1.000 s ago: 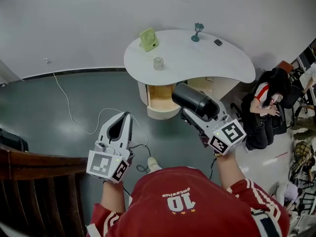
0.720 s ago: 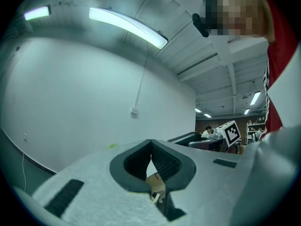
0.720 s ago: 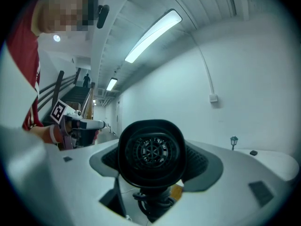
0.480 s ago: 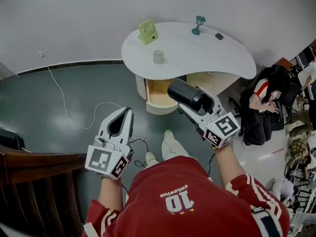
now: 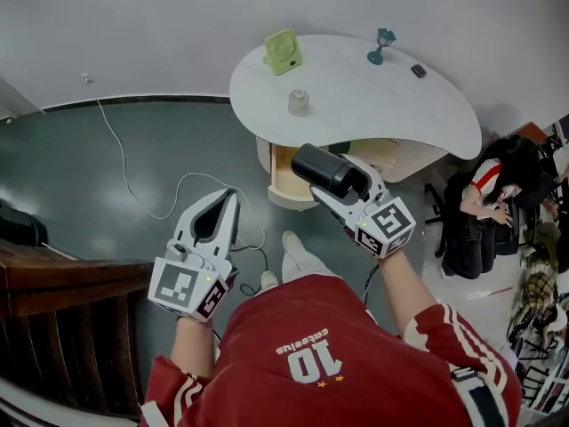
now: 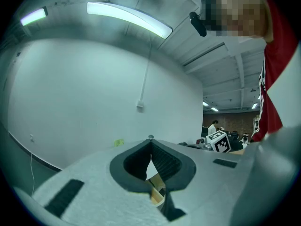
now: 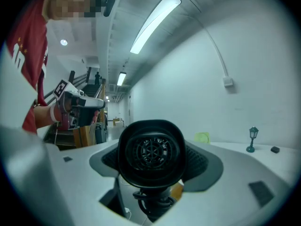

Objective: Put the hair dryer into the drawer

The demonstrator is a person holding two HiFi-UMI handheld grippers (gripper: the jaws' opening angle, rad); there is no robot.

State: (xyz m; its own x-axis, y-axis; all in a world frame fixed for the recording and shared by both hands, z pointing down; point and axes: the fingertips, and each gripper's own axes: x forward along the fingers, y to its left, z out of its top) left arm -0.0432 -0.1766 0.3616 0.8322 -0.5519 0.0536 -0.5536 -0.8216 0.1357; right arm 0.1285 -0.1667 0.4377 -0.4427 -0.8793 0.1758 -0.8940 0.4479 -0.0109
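Observation:
A black hair dryer is clamped in my right gripper, held in the air just right of the open drawer. That drawer has a pale wooden inside and juts from under the white table. In the right gripper view the hair dryer fills the space between the jaws of the right gripper, its round grille facing the camera and its cord hanging below. My left gripper hovers over the floor, left of the drawer. In its own view the left gripper is shut with nothing in it.
On the table stand a green fan, a small cup, a teal lamp figure and a small dark object. A white cable runs across the grey floor. A person sits at the right; a wooden rail is at the left.
My right gripper has carried the hair dryer leftward, closer to the open drawer. The left gripper has kept its place and stayed shut.

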